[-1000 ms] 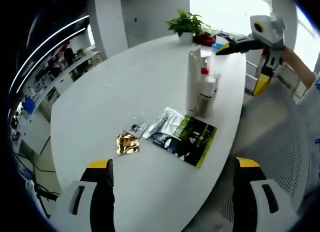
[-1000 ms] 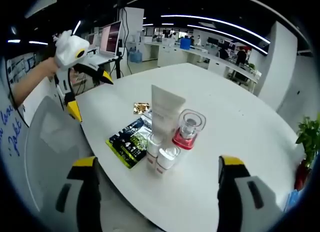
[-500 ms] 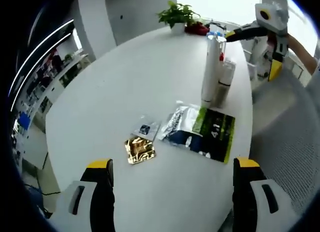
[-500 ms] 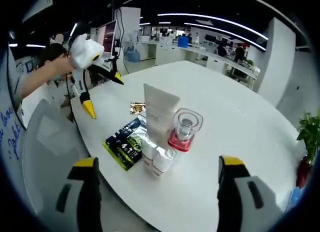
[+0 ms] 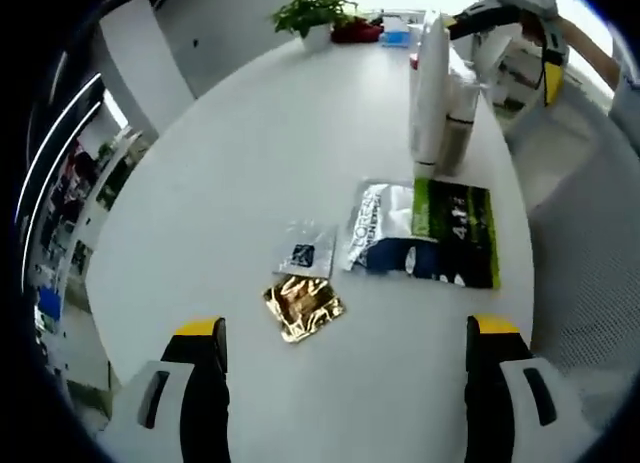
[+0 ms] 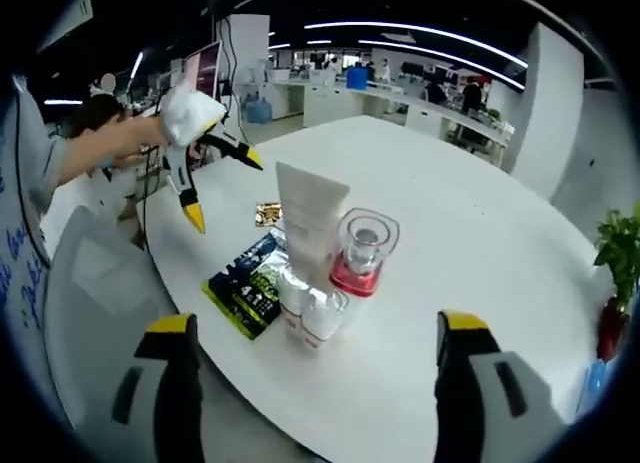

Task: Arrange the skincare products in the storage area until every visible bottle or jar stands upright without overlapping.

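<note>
Left gripper point(image 5: 340, 383) has advanced over crinkled gold foil sachet point(image 5: 302, 307); both grippers' fingers apart.

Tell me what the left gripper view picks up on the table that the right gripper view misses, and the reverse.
Left gripper view alone: a small clear sachet flat on the white table, beside the gold sachet.

Right gripper view alone: the red-based jar upright beside the tall white tube, with two small white bottles in front.

Both: the tube, the gold sachet, the green-and-black pouch lying flat, a potted plant, and each view's own gripper open over the table, left gripper and right gripper.
</note>
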The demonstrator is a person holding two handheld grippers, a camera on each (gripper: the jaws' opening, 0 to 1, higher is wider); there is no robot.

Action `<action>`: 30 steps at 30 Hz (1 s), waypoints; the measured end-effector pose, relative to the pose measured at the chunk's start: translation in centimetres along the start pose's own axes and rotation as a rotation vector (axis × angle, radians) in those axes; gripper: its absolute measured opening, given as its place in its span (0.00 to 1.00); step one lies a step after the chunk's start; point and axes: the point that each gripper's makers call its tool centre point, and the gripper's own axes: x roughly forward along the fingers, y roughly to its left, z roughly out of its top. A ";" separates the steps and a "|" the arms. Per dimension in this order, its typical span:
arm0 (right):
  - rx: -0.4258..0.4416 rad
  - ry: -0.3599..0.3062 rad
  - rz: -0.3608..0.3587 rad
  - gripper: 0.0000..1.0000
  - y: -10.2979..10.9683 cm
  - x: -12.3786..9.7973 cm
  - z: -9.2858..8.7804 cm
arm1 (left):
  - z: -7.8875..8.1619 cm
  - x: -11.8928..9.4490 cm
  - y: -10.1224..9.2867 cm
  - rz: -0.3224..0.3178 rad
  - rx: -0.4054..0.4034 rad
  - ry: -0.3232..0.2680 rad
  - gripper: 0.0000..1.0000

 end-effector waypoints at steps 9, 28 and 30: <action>0.015 0.016 -0.015 0.99 0.0 -0.2 -0.6 | -0.9 1.2 1.9 -0.038 0.161 0.071 0.89; 0.040 0.053 -0.039 0.96 0.0 -0.5 -1.5 | -1.9 4.2 3.6 -0.161 0.351 0.120 0.62; 0.043 0.057 -0.044 0.96 -0.1 -0.5 -1.6 | -2.1 4.5 3.9 -0.165 0.359 0.126 0.62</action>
